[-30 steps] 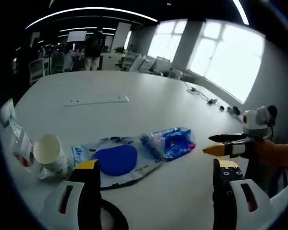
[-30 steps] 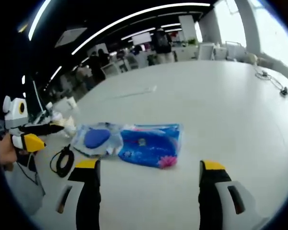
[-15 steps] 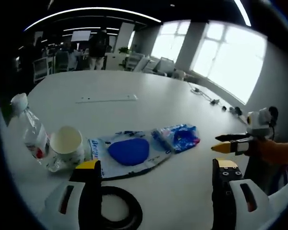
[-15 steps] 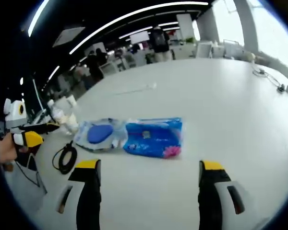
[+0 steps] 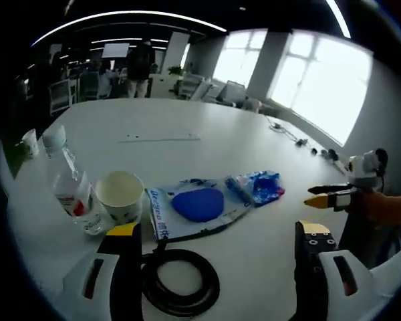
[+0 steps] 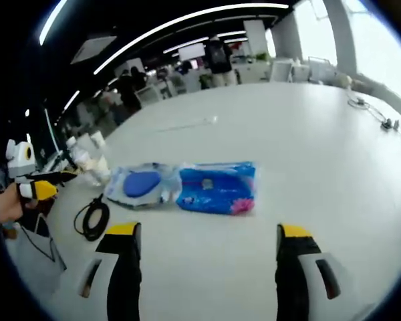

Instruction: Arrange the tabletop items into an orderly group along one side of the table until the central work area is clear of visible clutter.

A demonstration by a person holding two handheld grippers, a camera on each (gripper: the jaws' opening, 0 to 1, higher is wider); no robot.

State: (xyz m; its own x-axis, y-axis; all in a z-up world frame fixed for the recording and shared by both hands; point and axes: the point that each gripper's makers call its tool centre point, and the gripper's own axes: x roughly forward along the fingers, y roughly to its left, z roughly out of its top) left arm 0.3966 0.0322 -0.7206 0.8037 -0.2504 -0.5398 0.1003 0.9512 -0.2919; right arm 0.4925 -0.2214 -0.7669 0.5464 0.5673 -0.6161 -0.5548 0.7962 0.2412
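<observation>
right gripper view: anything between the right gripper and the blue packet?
Nothing. In the right gripper view, bare white table runs from the open right gripper to the blue packet. The black cable coil lies off to one side.

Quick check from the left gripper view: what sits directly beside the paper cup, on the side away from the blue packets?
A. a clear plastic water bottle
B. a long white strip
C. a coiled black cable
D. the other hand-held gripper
A: the clear water bottle stands right next to the paper cup, opposite the blue packets; the black cable lies nearer the camera.
</observation>
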